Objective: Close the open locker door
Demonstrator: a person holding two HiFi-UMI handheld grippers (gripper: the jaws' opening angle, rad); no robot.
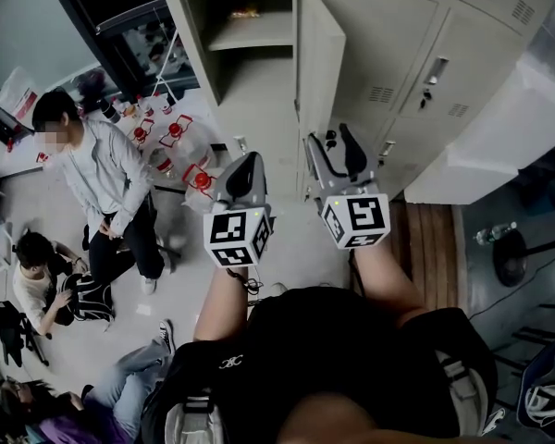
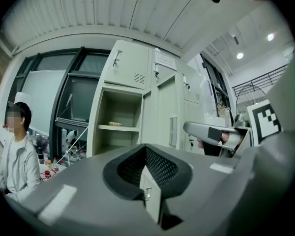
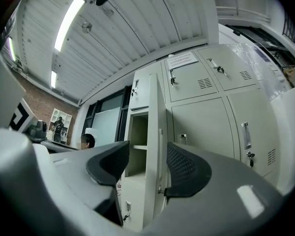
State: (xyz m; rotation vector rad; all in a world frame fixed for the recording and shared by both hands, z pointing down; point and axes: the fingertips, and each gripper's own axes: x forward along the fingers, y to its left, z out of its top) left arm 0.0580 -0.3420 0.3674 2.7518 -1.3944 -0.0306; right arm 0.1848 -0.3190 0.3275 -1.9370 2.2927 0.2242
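One tall bank of grey lockers (image 1: 462, 44) is filling the top of the head view, and its upper left compartment is standing open. The door (image 1: 319, 63) is hanging from the right edge of that opening, swung out towards me, so the right gripper view is catching it nearly edge-on.

I am judging it to be thin sheet metal: light, stiff and smooth-painted. It is probably swinging freely on its hinges and likely to bounce back if I am shoving it too hard. No pinch seems needed. I am reckoning on pushing flat against its outer face near the free edge, far from the hinges, where the least effort is called for.

Both forearms are reaching forward, the two grippers side by side and nearer me than the door. The right gripper (image 1: 336, 151) is sitting close to the door's free edge with its jaws spread wide. Its own view is lining the door's edge up between the pads, with no contact that I can see. The left gripper (image 1: 248, 165) is pointing towards the open compartment, its jaws pressed together on nothing.
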